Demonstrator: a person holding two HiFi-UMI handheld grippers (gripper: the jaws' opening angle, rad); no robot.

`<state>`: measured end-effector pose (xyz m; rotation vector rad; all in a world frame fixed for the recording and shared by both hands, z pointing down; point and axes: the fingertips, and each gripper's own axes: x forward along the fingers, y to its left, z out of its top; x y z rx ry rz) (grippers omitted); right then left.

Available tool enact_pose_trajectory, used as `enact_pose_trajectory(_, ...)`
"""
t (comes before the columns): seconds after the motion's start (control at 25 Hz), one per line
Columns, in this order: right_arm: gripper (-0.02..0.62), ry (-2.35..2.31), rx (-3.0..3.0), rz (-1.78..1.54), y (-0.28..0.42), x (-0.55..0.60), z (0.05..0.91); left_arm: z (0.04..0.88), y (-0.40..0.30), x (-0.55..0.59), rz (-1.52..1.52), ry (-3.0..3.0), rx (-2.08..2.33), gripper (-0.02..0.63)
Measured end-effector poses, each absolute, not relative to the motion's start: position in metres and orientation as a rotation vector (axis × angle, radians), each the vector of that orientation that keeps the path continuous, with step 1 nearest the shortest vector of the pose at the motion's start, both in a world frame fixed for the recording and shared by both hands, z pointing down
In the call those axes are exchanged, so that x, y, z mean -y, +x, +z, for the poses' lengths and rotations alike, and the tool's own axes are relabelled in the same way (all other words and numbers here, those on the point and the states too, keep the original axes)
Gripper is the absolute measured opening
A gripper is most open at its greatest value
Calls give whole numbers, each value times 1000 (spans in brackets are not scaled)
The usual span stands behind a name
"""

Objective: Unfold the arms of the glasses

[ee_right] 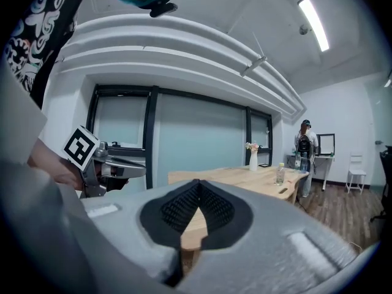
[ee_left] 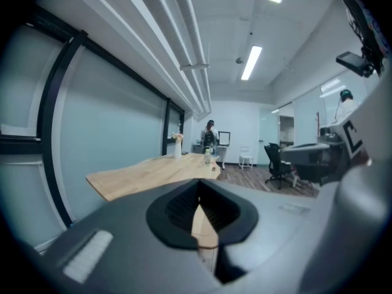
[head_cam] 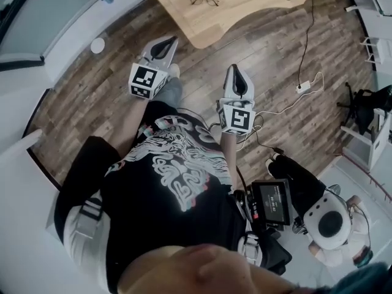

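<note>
Jaws pressed together and empty, left gripper (head_cam: 162, 48) and right gripper (head_cam: 236, 78) hang over the floor, well short of the glasses (head_cam: 204, 1) on the wooden table (head_cam: 257, 5) (light, thin-framed, likely fragile; best pinched gently by an arm).

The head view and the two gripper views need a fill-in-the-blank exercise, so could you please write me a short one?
1. The glasses lie on a ____ table, and neither gripper touches them.
2. The left gripper and the right gripper both have their jaws ____ (open or shut), with nothing between them.
3. In the right gripper view, the white vase on the table holds ____.
Missing words: wooden; shut; flowers.
</note>
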<state>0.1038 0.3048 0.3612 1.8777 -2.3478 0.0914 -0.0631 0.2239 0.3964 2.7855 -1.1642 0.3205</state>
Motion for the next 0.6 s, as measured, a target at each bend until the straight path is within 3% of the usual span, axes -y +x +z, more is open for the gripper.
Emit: enact_pose_trajectory(0.6, -2, 1810, 2319, 136, 110, -126, 376, 407, -66, -46, 325, 2761, 1172, -11)
